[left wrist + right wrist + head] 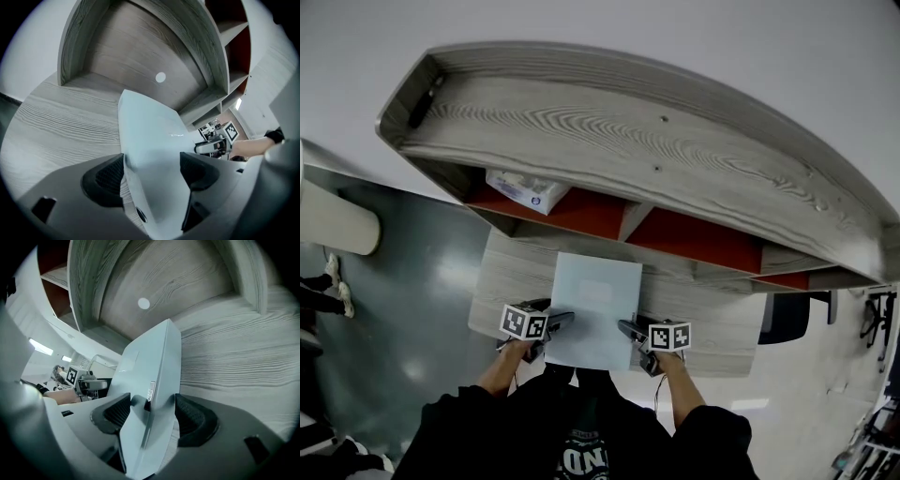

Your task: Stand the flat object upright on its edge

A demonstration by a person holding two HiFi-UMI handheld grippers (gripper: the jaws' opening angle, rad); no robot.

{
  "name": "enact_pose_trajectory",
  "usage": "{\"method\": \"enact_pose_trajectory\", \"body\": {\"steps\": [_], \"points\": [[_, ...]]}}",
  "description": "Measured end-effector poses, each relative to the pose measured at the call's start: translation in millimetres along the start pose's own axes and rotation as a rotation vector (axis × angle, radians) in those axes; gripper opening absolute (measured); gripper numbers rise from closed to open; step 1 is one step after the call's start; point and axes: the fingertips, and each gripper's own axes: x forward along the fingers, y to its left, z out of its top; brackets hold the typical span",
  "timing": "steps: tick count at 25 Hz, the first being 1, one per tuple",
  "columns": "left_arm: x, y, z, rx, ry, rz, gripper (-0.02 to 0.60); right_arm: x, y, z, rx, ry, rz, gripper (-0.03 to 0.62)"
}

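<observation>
Both left gripper and right gripper had fingers clamped on opposite side edges of the pale panel, held tilted between them over the bench, far edge toward the shelf.

The box is seen as smooth and a little shiny. The table and shelf are made of matt, grainy grey wood.

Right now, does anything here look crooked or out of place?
No spill or damage. The pale flat box is held tilted, left claw and right claw shut on its side edges. The packet in the shelf lies askew.
</observation>
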Motion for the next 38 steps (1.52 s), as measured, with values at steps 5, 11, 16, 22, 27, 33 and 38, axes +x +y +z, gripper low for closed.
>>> {"method": "enact_pose_trajectory", "body": {"steps": [5,11,16,22,27,33,38], "points": [[6.7,3.6,-3.1,-0.017,0.038,-0.009,0.371,4.4,-3.5,-1.3,0.042,0.022,0.044,0.271],[11.9,6.4,-7.8,-0.075,0.064,-0.053,0.376,5.6,-5.5,-0.5,0.071,0.045,0.084,0.273],[14.7,7.1,-10.3,-0.152,0.054,-0.097,0.376,6.3,-5.5,0.1,0.093,0.033,0.095,0.275],[13.0,10.0,-8.9,-0.177,0.028,-0.126,0.376,7.7,-4.4,0.3,0.100,0.027,0.101,0.276],[12.6,12.0,-5.5,-0.235,-0.019,-0.122,0.368,8.4,-3.9,1.5,0.089,0.040,0.087,0.276],[9.4,6.8,-2.3,-0.197,-0.037,-0.101,0.367,5.0,-0.8,-1.2,0.095,0.050,0.067,0.276],[0.9,-4.7,7.8,-0.135,-0.067,-0.105,0.367,-5.5,7.6,4.4,0.045,0.030,0.074,0.276]]}}
